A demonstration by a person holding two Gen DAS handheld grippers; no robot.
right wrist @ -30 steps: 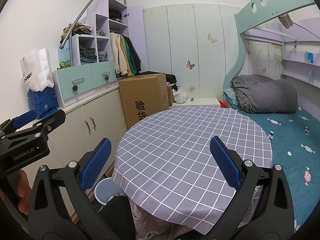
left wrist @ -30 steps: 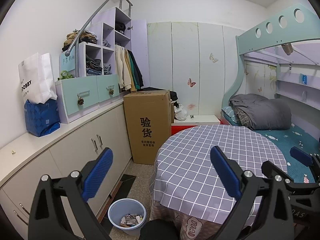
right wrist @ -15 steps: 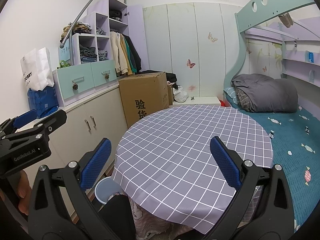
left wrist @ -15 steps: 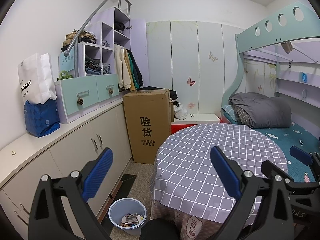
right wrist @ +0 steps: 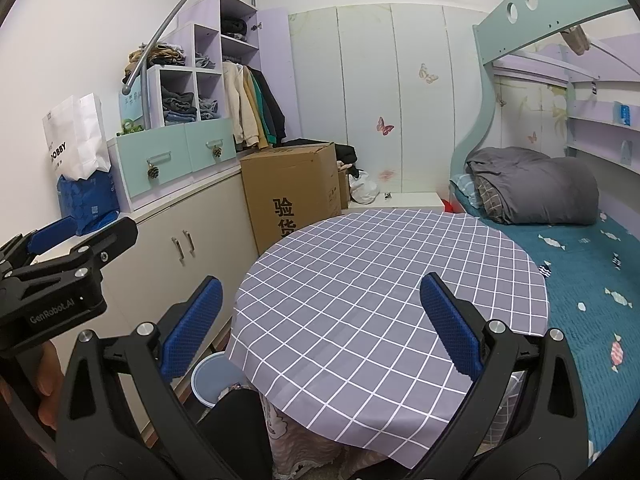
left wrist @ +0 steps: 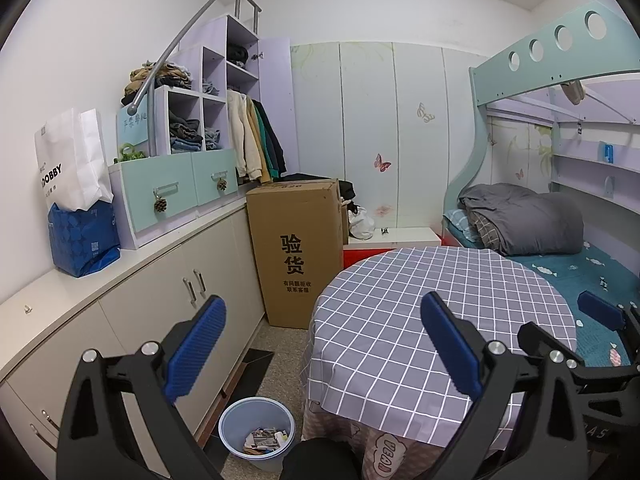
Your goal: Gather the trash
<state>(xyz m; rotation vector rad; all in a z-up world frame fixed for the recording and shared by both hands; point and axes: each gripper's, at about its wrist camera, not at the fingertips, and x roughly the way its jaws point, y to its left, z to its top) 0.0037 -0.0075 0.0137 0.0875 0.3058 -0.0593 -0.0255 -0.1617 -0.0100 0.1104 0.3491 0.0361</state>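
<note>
— Over by the bed [left wrist: 560, 276]: round table [left wrist: 432, 304] with a grey checked cloth. Beside it, tall cardboard box [left wrist: 296, 252] and long white cupboards [left wrist: 168, 292].

— And down on the floor?

— Blue trash bin [left wrist: 256, 426] just left of the table, paper scraps [left wrist: 266, 438] inside.

— Left gripper [left wrist: 320, 344]?

— Held up above the table edge, blue fingers [left wrist: 196, 344] spread wide, nothing between.

— Right gripper [right wrist: 320, 324]?

— Same: up over the cloth, spread wide, holding nothing.

round table [left wrist: 440, 320], checked cloth [right wrist: 380, 280]
</note>
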